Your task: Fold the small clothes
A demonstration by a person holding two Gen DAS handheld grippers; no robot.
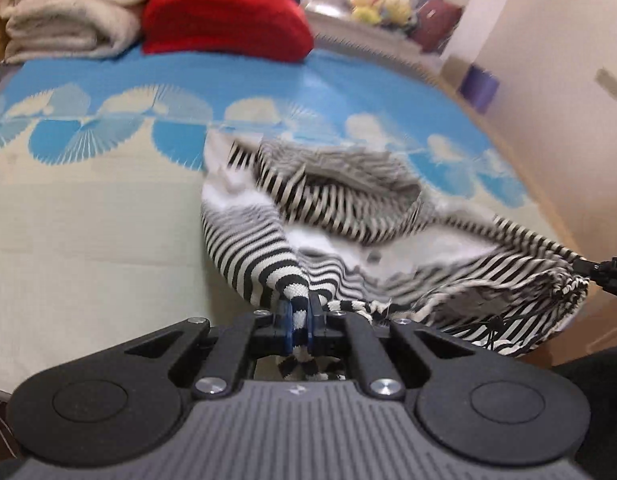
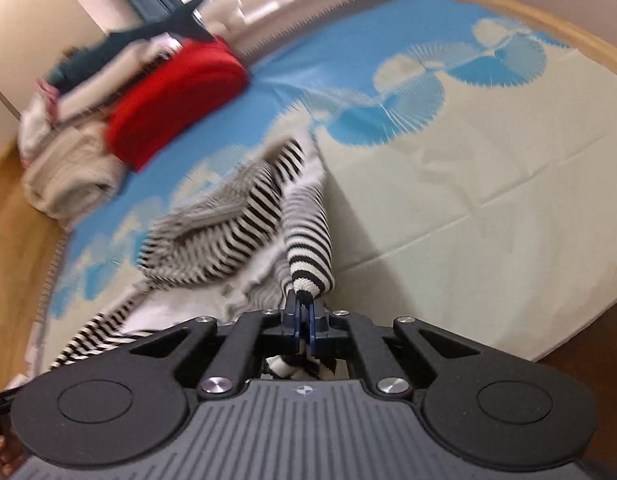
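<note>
A small black-and-white striped garment (image 1: pixel 348 216) with a white lining hangs stretched above the bed sheet (image 1: pixel 88 208). My left gripper (image 1: pixel 298 312) is shut on one striped edge of it. Its other corner, at the right edge of the left wrist view, is pinched by my right gripper (image 1: pixel 588 269). In the right wrist view my right gripper (image 2: pixel 304 312) is shut on a striped fold of the garment (image 2: pixel 236 224), whose far part droops in blurred folds onto the sheet (image 2: pixel 468 168).
At the head of the bed lie a red cushion (image 1: pixel 224 20), folded cream blankets (image 1: pixel 68 12) and a dark shark plush (image 2: pixel 148 32). A wooden bed edge (image 2: pixel 548 12) borders the blue and cream sheet. Soft toys (image 1: pixel 380 6) sit on a far ledge.
</note>
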